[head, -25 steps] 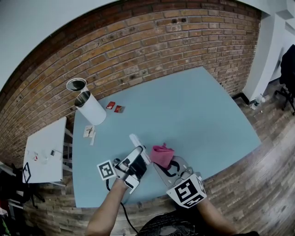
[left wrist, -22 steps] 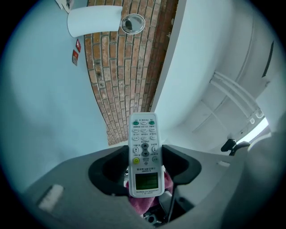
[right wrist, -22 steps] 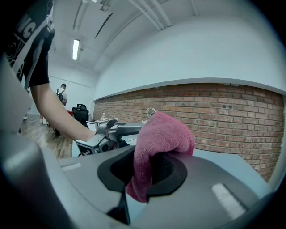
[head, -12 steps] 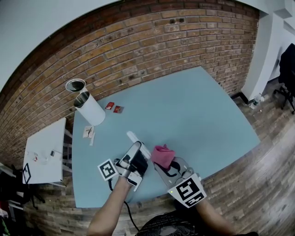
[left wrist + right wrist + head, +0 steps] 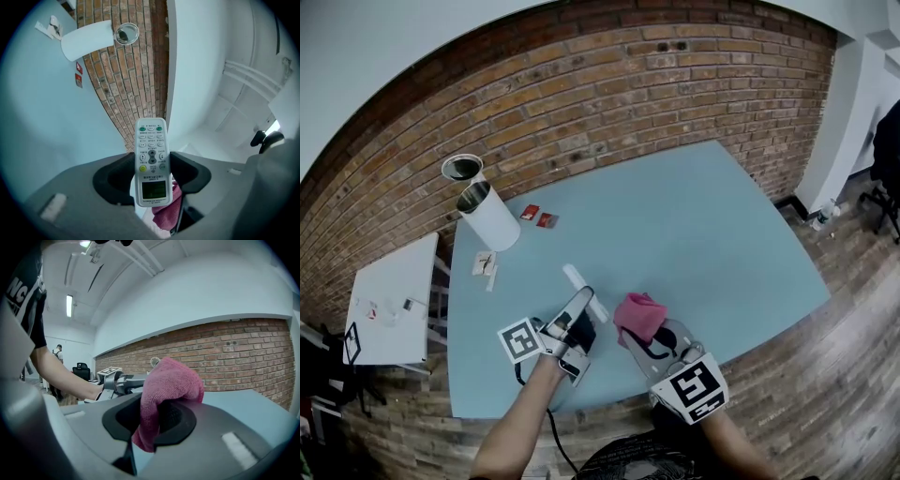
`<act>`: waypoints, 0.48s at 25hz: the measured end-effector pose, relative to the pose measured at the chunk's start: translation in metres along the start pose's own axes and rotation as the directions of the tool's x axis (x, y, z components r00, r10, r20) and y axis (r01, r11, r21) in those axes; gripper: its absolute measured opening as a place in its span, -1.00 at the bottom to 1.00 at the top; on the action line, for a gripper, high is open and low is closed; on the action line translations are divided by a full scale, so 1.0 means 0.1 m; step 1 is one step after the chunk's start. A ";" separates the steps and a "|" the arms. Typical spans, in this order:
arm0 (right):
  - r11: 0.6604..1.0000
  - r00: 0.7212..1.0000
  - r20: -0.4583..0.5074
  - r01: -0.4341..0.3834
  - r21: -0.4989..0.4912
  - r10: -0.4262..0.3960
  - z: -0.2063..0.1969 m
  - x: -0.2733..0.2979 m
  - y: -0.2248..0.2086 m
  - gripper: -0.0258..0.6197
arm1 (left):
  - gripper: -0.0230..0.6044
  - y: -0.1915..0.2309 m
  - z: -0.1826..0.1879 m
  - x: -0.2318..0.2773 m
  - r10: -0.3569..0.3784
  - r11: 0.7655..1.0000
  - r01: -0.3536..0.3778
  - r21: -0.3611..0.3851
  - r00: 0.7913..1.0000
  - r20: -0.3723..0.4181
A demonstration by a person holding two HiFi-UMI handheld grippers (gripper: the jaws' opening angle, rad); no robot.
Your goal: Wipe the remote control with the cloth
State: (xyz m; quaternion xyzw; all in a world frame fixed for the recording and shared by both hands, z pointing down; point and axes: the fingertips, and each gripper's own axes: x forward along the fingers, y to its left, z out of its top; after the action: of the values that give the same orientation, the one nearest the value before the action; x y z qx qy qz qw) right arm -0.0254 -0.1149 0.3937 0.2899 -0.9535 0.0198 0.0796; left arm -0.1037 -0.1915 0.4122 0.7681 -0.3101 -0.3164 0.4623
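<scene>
head view, left gripper (image 5: 580, 311) clamped on the white remote control (image 5: 577, 279) over the near blue table (image 5: 703, 234), right gripper (image 5: 643, 337) just right, pinching the pink cloth (image 5: 637, 316), left gripper view, jaws pressed on the remote's sides, right gripper view, jaws tight on bunched cloth

White remote control (image 5: 151, 157), pink cloth (image 5: 171, 379), pale blue table (image 5: 694, 225)
</scene>
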 end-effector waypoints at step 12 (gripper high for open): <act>0.999 0.999 0.003 -0.043 0.001 0.043 0.03 0.06 0.14 -0.73 | -0.15 0.10 -0.25 -0.02 0.113 0.988 -0.099 0.122 0.987 -0.118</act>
State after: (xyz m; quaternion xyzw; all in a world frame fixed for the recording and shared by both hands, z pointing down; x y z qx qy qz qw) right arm -0.0384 -0.1069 0.3917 0.2694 -0.9596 0.0219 0.0776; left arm -0.0873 -0.1809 0.4306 0.7943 -0.3390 -0.2244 0.4514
